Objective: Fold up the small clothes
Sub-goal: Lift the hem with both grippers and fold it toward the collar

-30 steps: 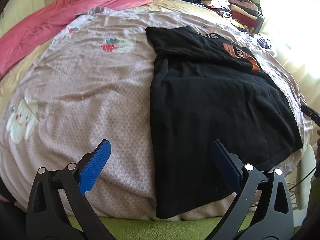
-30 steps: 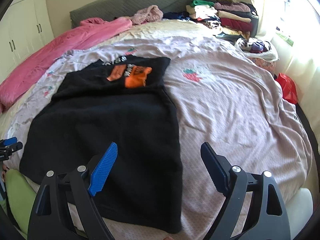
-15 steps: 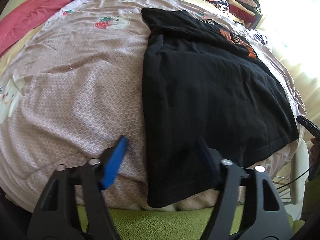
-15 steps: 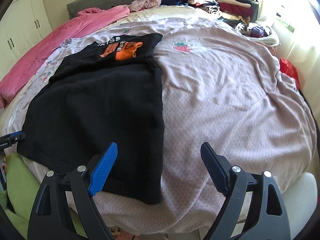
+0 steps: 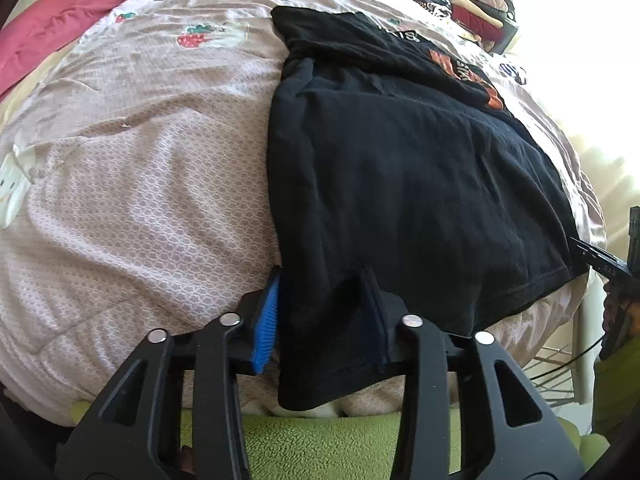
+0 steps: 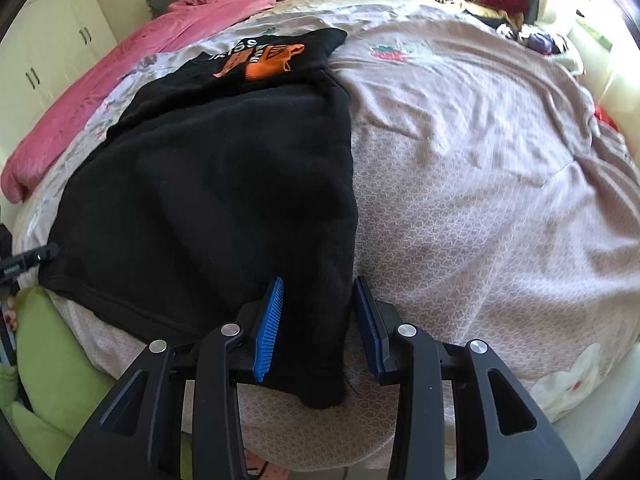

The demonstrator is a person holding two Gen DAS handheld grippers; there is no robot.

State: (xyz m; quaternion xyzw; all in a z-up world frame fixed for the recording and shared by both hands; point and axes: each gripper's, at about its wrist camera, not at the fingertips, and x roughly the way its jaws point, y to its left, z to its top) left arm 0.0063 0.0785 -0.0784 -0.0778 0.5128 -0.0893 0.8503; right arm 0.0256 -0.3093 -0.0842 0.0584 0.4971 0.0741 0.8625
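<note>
Left wrist view: my 2 grippers have just been closing on the near hem of the black T-shirt [image 5: 400,168].
My left gripper [image 5: 320,280] pinches 1 hem corner at the bed's near edge, fabric bunched between its pads. My right gripper [image 6: 318,286] straddles the other hem corner; whether its pads press the cloth yet I cannot tell. Shirt lies flat on the pink patterned bedspread [image 6: 500,200], orange print toward the far edge.
</note>
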